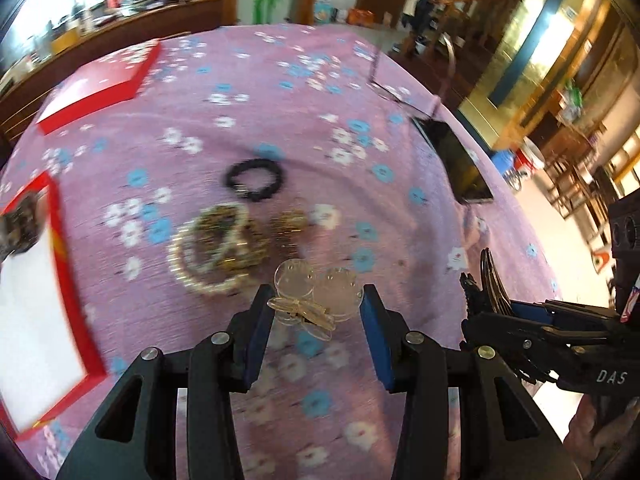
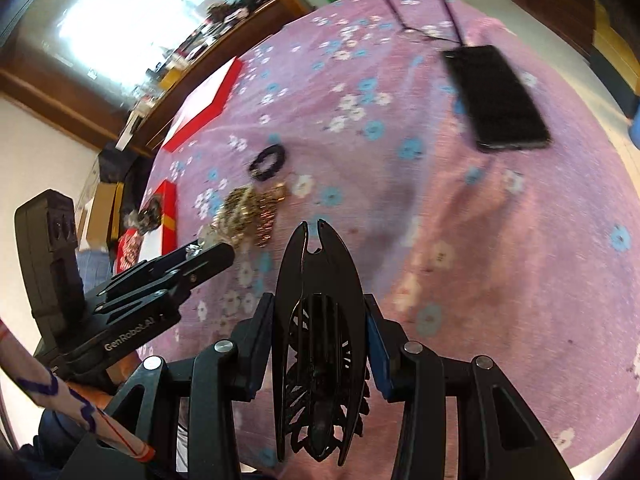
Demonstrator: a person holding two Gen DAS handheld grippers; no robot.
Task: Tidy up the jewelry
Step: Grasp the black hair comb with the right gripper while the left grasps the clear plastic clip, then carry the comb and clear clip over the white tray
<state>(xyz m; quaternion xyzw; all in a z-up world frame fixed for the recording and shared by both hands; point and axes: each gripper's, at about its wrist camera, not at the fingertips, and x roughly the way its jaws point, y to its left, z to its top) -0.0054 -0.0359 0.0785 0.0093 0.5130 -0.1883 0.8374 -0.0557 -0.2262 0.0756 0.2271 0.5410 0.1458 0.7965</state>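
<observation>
My left gripper (image 1: 318, 300) holds a clear plastic piece with round discs (image 1: 316, 290) between its blue pads, above the pink flowered cloth. A pearl bracelet (image 1: 196, 256), gold jewelry (image 1: 256, 236) and a black bead bracelet (image 1: 256, 178) lie just ahead of it. My right gripper (image 2: 320, 312) is shut on a large black hair claw clip (image 2: 320, 320); it also shows at the right in the left wrist view (image 1: 492, 280). A red-rimmed box with a white lining (image 1: 36, 312) sits at the left, with a dark item (image 1: 18, 228) in it.
A red box lid (image 1: 100, 84) lies at the far left. A black phone (image 2: 498, 98) and thin-framed glasses (image 1: 400, 88) lie at the right. The round table's edge (image 1: 532, 236) falls off at the right, with wooden furniture beyond.
</observation>
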